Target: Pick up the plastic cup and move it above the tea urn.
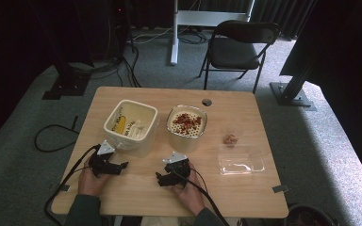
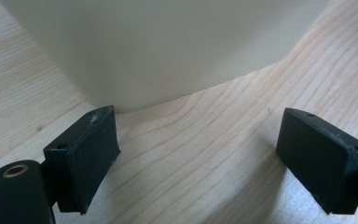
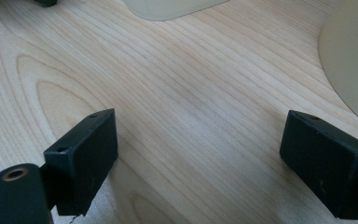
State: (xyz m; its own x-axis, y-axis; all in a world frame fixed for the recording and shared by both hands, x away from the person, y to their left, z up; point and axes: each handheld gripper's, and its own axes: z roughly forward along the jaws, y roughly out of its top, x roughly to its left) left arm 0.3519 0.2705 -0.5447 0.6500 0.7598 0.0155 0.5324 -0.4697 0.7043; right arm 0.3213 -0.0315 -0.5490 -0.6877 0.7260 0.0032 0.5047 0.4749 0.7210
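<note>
Near the front edge of the pale wooden bench (image 1: 245, 188), both grippers rest with jaws wide apart and empty. Left gripper (image 1: 107, 165) sits just short of the cream square plastic tub (image 1: 131, 125), dead ahead; right gripper (image 1: 173, 173) lies below the round cereal-filled container (image 1: 186, 126).

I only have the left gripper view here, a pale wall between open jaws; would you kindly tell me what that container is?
Observer: It is the square cream tub, open-topped, with a yellow item inside.
Operator: Thank you. What stands next to it?
Observer: A round container with a perforated insert and reddish pieces on top, to the tub's right.
Operator: And where is my other gripper?
Observer: The right gripper rests open on the wooden table, in front of the round container.
Operator: Anything further right?
Observer: A clear plastic tray, with a small reddish lump behind it.
</note>
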